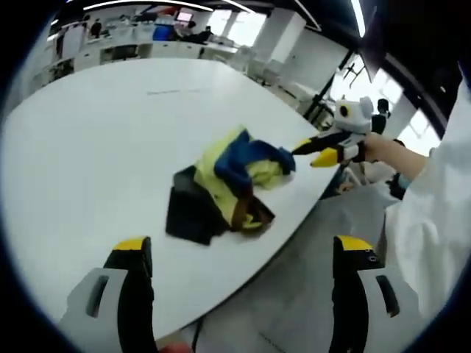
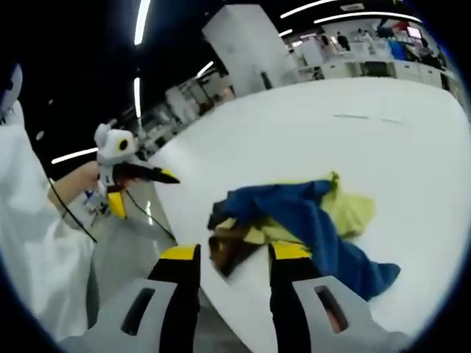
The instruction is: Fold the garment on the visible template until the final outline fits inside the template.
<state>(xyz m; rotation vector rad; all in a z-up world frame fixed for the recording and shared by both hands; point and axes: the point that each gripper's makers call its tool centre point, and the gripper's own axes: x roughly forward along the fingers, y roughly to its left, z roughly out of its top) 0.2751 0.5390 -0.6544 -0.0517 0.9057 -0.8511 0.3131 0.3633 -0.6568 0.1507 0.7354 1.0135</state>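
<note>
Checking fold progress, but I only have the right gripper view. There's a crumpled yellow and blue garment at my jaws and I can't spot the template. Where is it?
Observer: In the left gripper view, the flat black rectangular template lies on the white table, partly under the crumpled yellow and blue garment.
Operator: Garment inside its outline?
Observer: No. Most of the cloth spills past the template, toward the right gripper, whose tips are close by the blue cloth.
Operator: Left gripper holding anything?
Observer: No. The left gripper has its jaws wide apart with nothing between them, short of the garment.
</note>
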